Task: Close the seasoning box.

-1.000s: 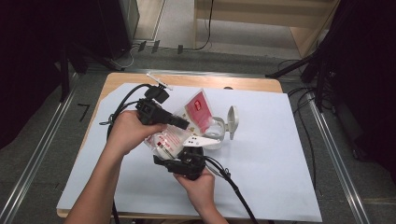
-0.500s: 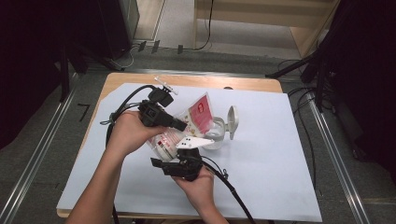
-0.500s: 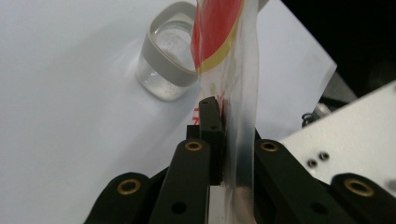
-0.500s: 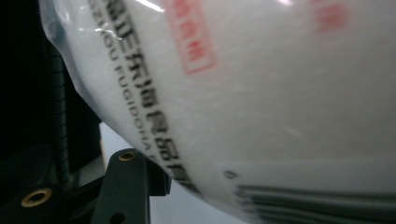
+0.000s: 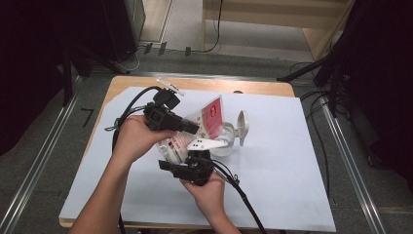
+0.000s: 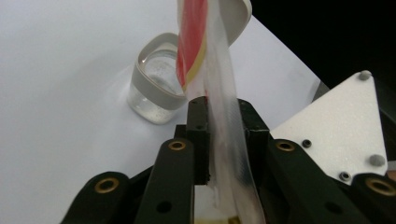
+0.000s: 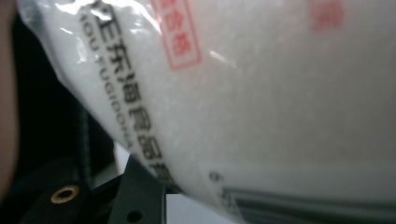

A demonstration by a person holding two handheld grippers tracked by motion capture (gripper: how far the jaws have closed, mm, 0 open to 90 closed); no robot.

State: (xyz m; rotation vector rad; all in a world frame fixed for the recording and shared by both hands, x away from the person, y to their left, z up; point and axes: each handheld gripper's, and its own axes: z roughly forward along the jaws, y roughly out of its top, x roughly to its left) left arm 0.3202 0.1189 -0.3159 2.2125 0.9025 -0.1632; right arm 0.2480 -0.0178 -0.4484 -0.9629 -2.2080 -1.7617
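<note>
A clear plastic bag point(image 5: 210, 116) of white grains with a red label hangs over the table's middle. My left gripper point(image 5: 194, 127) comes in from the left and pinches the bag's thin upper film point(image 6: 224, 116); its jaws have just been opening a little, with the film still between the pads. My right gripper point(image 5: 171, 161) holds the bag's full lower part point(image 7: 261, 93) from below, one black finger point(image 7: 140, 196) against it; its jaws have just been closing on the bag. A clear jar point(image 5: 229, 142) with a grey rim point(image 6: 156, 88) stands just beyond, its flip lid point(image 5: 242, 126) open.
A white sheet point(image 5: 292, 170) covers the wooden table point(image 5: 263, 87). Black cables point(image 5: 131, 105) trail from both grippers over the left and front edges. Metal floor rails point(image 5: 341, 141) run along both sides, and dark furniture stands behind.
Both hands keep their places with the bag held between them. The bag's red top has shifted only slightly.
</note>
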